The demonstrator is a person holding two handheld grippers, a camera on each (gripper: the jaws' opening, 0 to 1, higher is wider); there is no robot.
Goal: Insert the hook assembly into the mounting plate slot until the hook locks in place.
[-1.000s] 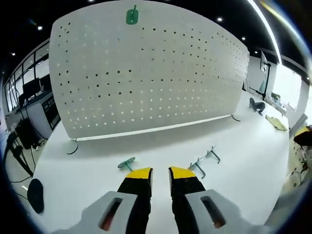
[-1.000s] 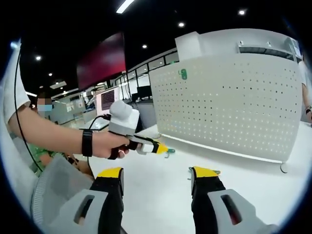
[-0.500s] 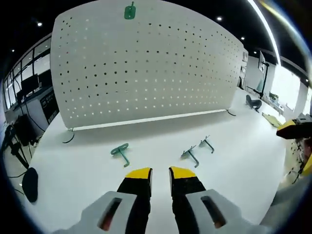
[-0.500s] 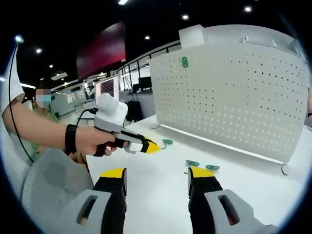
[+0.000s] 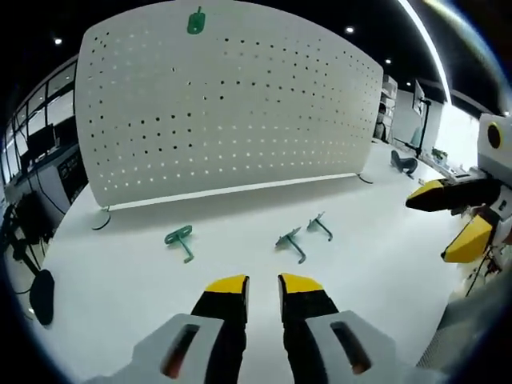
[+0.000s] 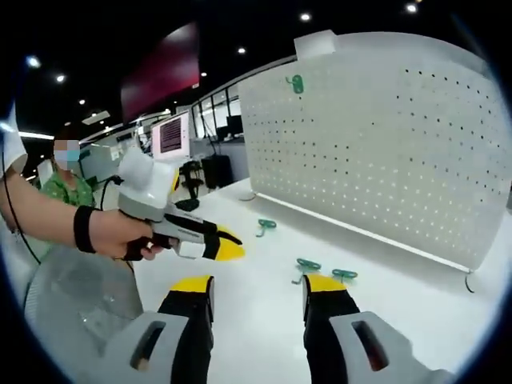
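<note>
A white pegboard [image 5: 232,112] stands upright at the back of the white table [image 5: 120,304], with one green hook [image 5: 196,22] hung near its top. Three loose green hooks lie flat in front of it: one at the left [image 5: 179,238] and two close together [image 5: 290,242], [image 5: 320,225]. My left gripper [image 5: 264,286] hovers short of them, jaws nearly together with nothing between. In the right gripper view the pegboard [image 6: 384,152], the hung hook [image 6: 296,82] and the loose hooks [image 6: 266,226], [image 6: 306,265], [image 6: 345,274] appear. My right gripper [image 6: 258,285] is open and empty, just short of the pair.
A hand with a black wristband [image 6: 84,230] holds the left gripper [image 6: 220,244] above the table. The right gripper [image 5: 448,216] enters the left gripper view at the right edge. A dark object [image 5: 40,296] lies at the table's left edge. Desks with monitors [image 6: 172,136] stand behind.
Both cameras have drawn back and shifted, and the right gripper has come into the left gripper view. The loose hooks lie where they were. Both grippers keep their jaw openings.
</note>
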